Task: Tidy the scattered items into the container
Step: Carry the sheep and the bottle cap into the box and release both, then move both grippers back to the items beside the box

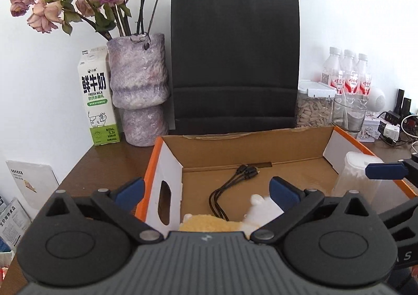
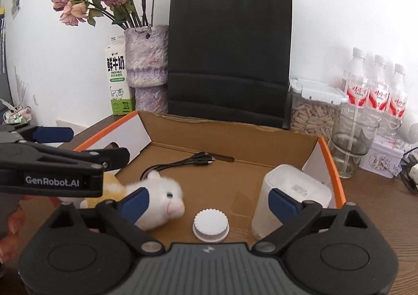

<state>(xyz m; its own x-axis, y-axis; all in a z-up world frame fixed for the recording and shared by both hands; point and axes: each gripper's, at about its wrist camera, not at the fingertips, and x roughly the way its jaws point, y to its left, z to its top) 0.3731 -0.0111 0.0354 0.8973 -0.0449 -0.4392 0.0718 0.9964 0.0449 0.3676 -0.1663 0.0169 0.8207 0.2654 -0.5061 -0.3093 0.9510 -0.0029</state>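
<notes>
While in the box (image 2: 235,135), plush toy (image 2: 162,200) facing right, lengthwise left-right

An open, shallow brown cardboard box with orange-edged white end flaps (image 2: 282,146) sits on the dark wooden tabletop. Inside, a black multi-headed charging cable (image 2: 183,161) lies loosely curved on the floor near the back wall. A white and yellow plush toy animal (image 2: 162,198) lies on its side toward the left end. A round white ribbed cap (image 2: 211,224) lies flat at the front, and a tall white rounded plastic container (image 2: 290,198) stands upright at the right end.
</notes>
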